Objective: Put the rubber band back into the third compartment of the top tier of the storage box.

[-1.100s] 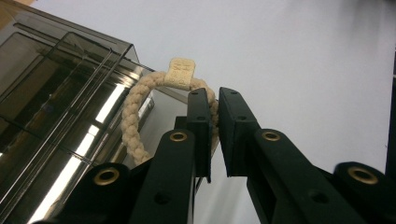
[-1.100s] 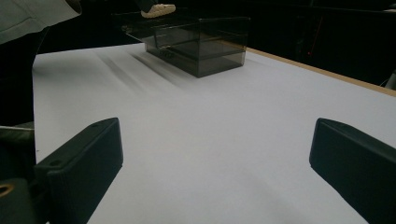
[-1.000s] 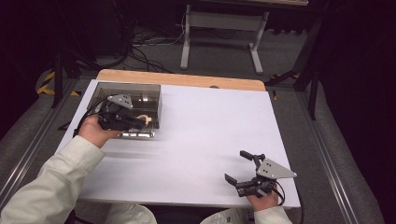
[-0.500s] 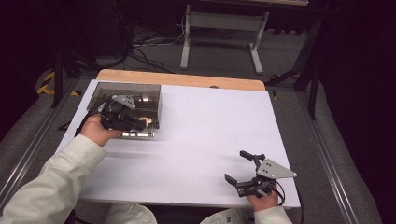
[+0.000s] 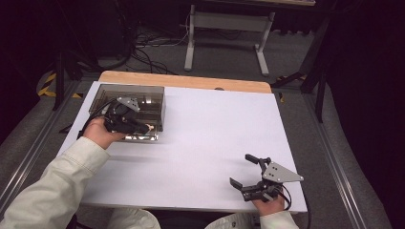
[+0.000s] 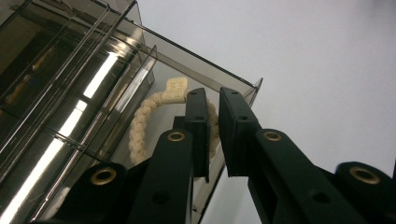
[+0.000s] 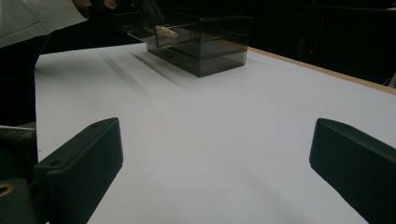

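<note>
A smoky see-through box (image 5: pixel 143 95) stands at the table's far left. My left gripper (image 5: pixel 144 128) reaches over its near right corner. In the left gripper view the jaws (image 6: pixel 212 93) stand almost together, and a cream braided rope (image 6: pixel 140 126) loops behind them, with a strand pinched in the narrow gap. The rope's pale end (image 7: pixel 166 31) shows at the box (image 7: pixel 210 42) in the right gripper view. My right gripper (image 5: pixel 242 169) rests near the table's front right edge, open wide, with bare white table between its jaws (image 7: pixel 215 158).
The white tabletop (image 5: pixel 215 133) ends in a wooden strip (image 5: pixel 191 81) at the far edge. Inside the box (image 6: pixel 70 70) are thin dividers and shelves. Cables and a grey stand's legs (image 5: pixel 224 43) lie on the floor beyond the table.
</note>
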`<state>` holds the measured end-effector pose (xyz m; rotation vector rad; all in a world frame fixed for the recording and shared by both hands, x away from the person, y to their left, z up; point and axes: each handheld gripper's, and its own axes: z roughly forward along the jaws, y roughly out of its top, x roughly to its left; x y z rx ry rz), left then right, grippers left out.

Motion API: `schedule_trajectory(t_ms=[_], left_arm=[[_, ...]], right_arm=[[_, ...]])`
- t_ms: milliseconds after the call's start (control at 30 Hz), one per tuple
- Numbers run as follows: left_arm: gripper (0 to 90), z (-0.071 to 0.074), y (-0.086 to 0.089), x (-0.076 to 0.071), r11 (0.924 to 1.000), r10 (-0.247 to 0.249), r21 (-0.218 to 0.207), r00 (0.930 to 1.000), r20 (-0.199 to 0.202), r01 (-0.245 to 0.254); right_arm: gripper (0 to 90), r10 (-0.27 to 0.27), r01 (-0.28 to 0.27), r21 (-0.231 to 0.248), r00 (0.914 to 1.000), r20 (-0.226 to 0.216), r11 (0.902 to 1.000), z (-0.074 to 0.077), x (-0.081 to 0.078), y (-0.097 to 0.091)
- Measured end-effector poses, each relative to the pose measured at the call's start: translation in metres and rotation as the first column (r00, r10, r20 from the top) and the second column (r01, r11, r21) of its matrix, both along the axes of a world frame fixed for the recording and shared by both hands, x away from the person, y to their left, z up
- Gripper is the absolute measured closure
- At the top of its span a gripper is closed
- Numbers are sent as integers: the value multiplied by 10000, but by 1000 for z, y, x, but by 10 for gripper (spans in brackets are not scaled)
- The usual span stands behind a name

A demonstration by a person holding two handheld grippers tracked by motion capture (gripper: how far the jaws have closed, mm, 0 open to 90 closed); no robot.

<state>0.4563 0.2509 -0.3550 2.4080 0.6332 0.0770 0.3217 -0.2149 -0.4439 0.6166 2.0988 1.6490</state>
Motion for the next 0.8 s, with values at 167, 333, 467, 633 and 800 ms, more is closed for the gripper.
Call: schedule_trajectory(t_ms=[167, 333, 467, 633, 800], left_arm=[[827, -1, -1, 2, 10000, 40, -29, 10000, 47, -40], [827, -2, -2, 3, 10000, 48, 23, 10000, 69, -48], [826, -2, -2, 3, 10000, 58, 9, 10000, 26, -58], [746, -2, -3, 3, 9999, 110, -37, 9996, 274, -109], [714, 3, 0, -1, 9997, 151, -205, 9988, 459, -142]], right_arm=[[34, 0, 0, 3, 10000, 4, 10000, 0, 0, 0], [34, -11, 11, -23, 10000, 35, 10000, 0, 0, 0], [34, -10, 10, -21, 10000, 35, 10000, 0, 0, 0], [34, -39, 39, -52, 10000, 35, 10000, 0, 0, 0], [34, -45, 45, -44, 10000, 44, 10000, 0, 0, 0]])
